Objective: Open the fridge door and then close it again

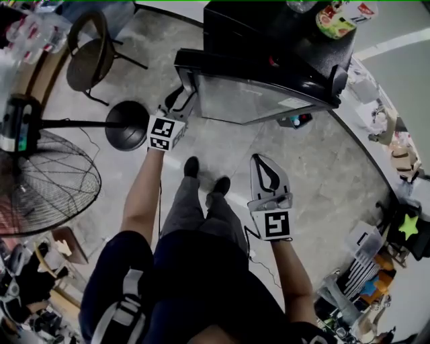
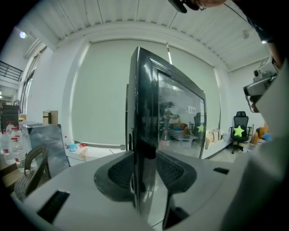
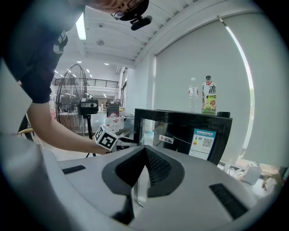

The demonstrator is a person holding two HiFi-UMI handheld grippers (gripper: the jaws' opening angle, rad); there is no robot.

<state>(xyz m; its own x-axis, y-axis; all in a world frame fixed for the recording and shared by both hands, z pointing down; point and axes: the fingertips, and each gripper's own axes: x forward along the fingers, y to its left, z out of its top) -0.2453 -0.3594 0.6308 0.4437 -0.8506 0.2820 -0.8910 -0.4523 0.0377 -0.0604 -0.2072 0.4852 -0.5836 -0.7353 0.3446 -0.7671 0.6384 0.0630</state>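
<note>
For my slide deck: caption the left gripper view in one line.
Left gripper clamped on the edge of the glass fridge door, seen edge-on.

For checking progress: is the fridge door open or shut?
Open: the fridge door stands swung out from the cabinet, its edge in the left claw.

Head view: the fridge is cut off by the upper edge, as are the bottles standing on it. Its interior is hidden beneath the top panel and the fridge door. The fan is cut off at the left edge.

Left gripper view: the door's lower end is concealed behind the left gripper body.

Right gripper view: print on the label is too small to read.
</note>
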